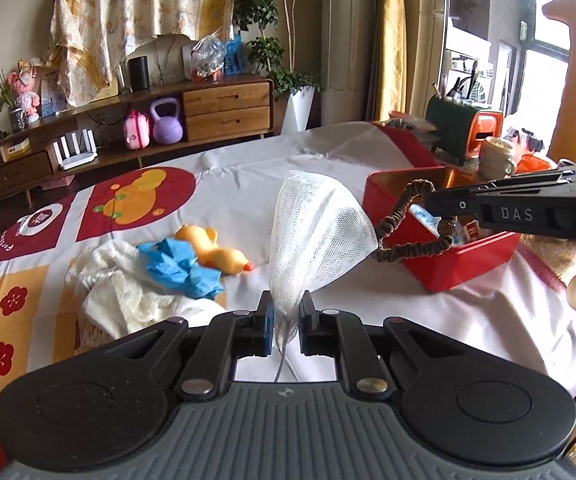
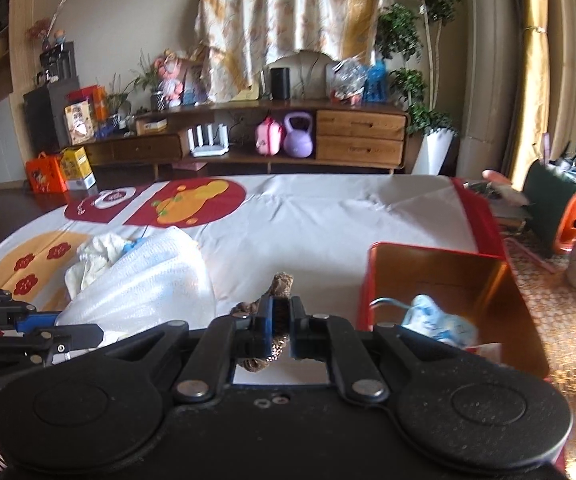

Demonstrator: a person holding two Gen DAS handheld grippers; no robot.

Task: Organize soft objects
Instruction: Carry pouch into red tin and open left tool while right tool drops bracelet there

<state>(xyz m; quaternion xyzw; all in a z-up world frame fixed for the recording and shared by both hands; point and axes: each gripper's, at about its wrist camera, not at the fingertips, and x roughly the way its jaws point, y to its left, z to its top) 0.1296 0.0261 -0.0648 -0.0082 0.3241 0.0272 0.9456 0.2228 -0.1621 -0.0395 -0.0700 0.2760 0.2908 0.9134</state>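
While the left gripper [image 1: 286, 312] pinches the gathered neck of the mesh bag [image 1: 315, 236], its fingers nearly closed, the right gripper [image 2: 281, 312] clamps the brown cord [image 2: 282, 284], which loops level from the bag toward the red tin [image 1: 443, 264]; the tin lies just right of the right fingers, so that hand is nearer

A long low wooden sideboard [image 2: 272, 136] runs along the pale back wall [image 2: 128, 20] at 12 o'clock, with two light drawers [image 2: 359, 136] at its right end. A patterned cream cloth [image 2: 288, 12] hangs above it. A tall leafy plant [image 2: 411, 52] in a white pot [image 2: 435, 152] stands at 1 o'clock. Gold curtains [image 2: 531, 72] frame a bright window [image 1: 543, 68] at 3 o'clock. The floor [image 2: 4, 216] at 9 o'clock is dark.
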